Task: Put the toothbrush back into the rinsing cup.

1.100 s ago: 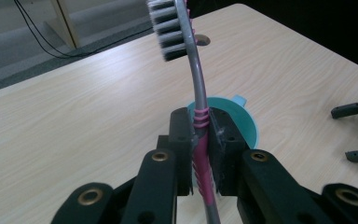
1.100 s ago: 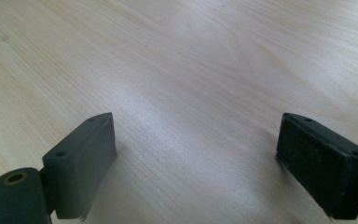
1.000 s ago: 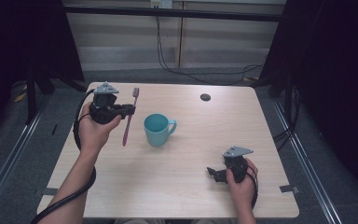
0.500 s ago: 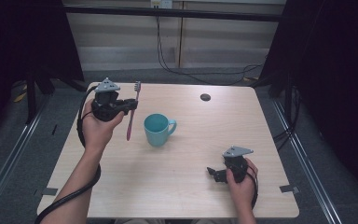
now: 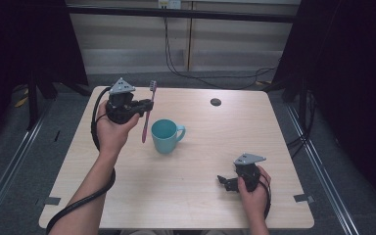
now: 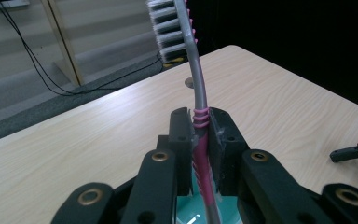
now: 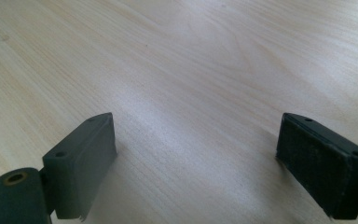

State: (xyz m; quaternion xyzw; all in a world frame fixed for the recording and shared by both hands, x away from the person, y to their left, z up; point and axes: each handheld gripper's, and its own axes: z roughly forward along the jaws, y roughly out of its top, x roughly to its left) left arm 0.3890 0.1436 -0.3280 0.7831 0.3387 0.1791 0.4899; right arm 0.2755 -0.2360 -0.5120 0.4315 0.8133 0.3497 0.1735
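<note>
My left gripper (image 6: pixel 200 140) clamps the pink toothbrush (image 6: pixel 199 116), bristle tip cropped, above the teal mug (image 5: pixel 165 136); right gripper (image 7: pixel 196 163) gapes empty.

- toothbrush (image 6: pixel 200 116): bristle head cut by top edge of the left gripper view; lower handle hidden behind the jaws and cut by bottom edge.
- teal mug (image 6: pixel 193 215): just a sliver between the jaws in the left gripper view, rest hidden.
- right gripper (image 6: pixel 354 149): cut by right edge of the left gripper view; jaw tips only.
- small dark round thing (image 5: pixel 215 102) on the table (image 5: pixel 274 127): too small to identify.
- person's forearms: cut by bottom edge of the high view.
</note>
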